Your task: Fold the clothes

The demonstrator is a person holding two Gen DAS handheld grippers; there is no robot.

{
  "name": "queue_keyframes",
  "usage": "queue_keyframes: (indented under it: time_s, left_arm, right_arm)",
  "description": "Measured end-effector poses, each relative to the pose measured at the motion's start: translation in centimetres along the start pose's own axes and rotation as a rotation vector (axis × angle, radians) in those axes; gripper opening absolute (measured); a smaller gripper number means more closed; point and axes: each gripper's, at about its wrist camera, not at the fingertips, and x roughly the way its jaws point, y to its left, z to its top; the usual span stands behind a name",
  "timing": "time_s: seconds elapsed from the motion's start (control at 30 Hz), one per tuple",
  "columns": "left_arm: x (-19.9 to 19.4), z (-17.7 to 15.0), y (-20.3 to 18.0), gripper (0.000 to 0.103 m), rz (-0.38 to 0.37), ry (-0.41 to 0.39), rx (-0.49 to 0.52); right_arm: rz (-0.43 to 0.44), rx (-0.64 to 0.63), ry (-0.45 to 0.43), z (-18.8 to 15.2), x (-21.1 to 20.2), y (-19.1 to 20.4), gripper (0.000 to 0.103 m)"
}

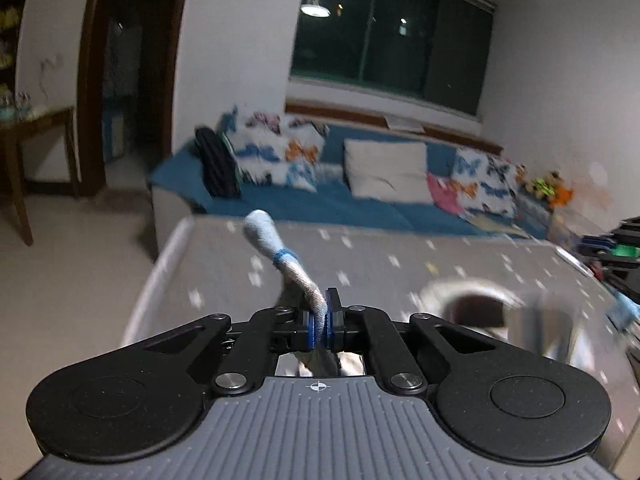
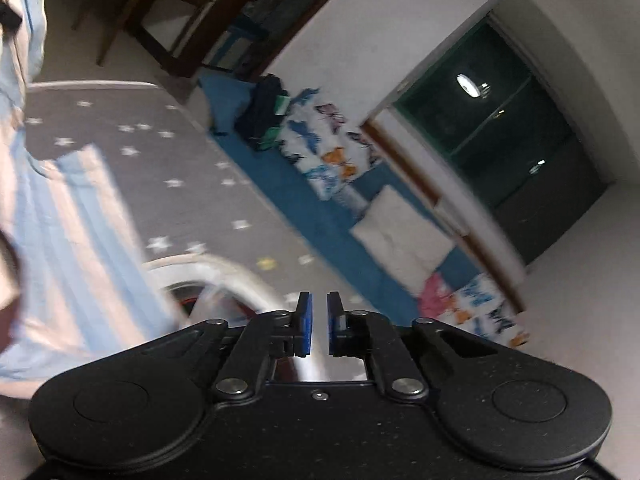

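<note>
- A small white crosshair mark [image 1: 318,387] is printed on the grey body of the left gripper [image 1: 320,318]; it is a symbol, not lettering.
- 2 grippers show: the left one, and the right gripper [image 2: 318,320], black with blue pads.
- 1 garment [image 2: 76,240] is in play. It is light cloth with pale blue and whitish stripes running along it, blurred by motion.
- In the right wrist view the garment hangs in a broad sheet at the left, lifted over the grey bed cover [image 2: 160,160], which is dotted with white stars.
- The left gripper is clenched on a twisted end of the garment. That end sticks up past the pads as a narrow roll crossed by 1 darker blue band.
- The right gripper's pads are drawn close together, and nothing shows between them in its own view.
- 1 round white-rimmed container [image 1: 472,286] sits on the bed, too blurred to name.
- Beyond the bed is 1 blue sofa [image 1: 320,204] carrying 2 butterfly-print cushions [image 1: 276,148], 1 plain white cushion [image 1: 384,172] and 1 pink one [image 1: 440,196].
- 1 dark window [image 1: 392,36] reflects 1 ceiling lamp.
</note>
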Motion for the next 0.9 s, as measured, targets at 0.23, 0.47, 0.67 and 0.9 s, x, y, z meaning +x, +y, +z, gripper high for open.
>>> queue_keyframes:
  time_s: [0.23, 0.47, 0.67, 0.9]
  left_arm:
    - [2.2, -0.1, -0.5, 0.005, -0.035, 0.052, 0.033]
    - [2.6, -3.2, 1.0, 0.005, -0.019, 0.089, 0.012]
    - [2.7, -4.5, 2.8, 0.005, 0.008, 0.114, -0.016]
    - [2.8, -5.8, 4.1, 0.005, 0.006, 0.143, -0.037]
  right_arm:
    - [0.16, 0.147, 0.028, 0.5, 2.9, -1.2, 0.006]
    - [0.451, 0.39, 0.075, -2.3, 6.6, 2.1, 0.046]
    - [0.593, 0.543, 0.086, -2.1, 7.8, 3.8, 0.079]
    - [0.537, 0.403, 0.24, -3.1, 9.1, 7.0, 0.056]
